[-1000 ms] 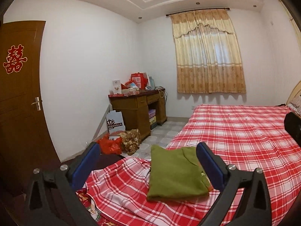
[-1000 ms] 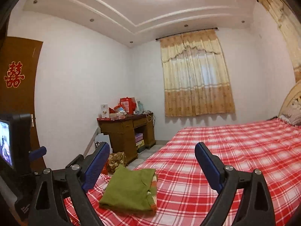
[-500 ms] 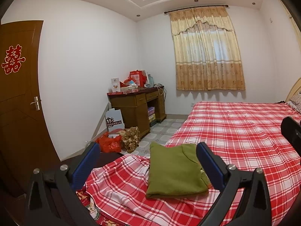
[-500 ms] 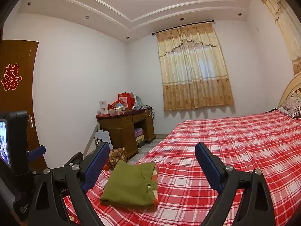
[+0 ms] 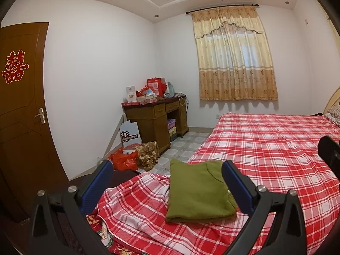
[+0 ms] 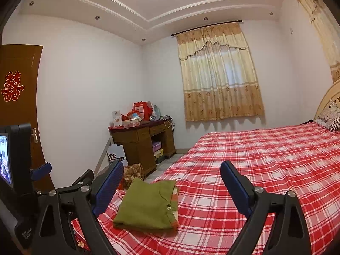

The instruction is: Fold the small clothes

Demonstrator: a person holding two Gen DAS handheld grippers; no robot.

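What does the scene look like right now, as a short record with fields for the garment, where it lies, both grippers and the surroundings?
garment: green garment, folded into a flat rectangle
location: on the red plaid bedspread, near the corner of the bed closest to the door
left gripper: open, holding nothing, raised above the bed
right gripper: open, holding nothing, raised above the bed
surroundings: wooden desk with boxes on top, brown door, curtained window
task state: the garment looks fully folded
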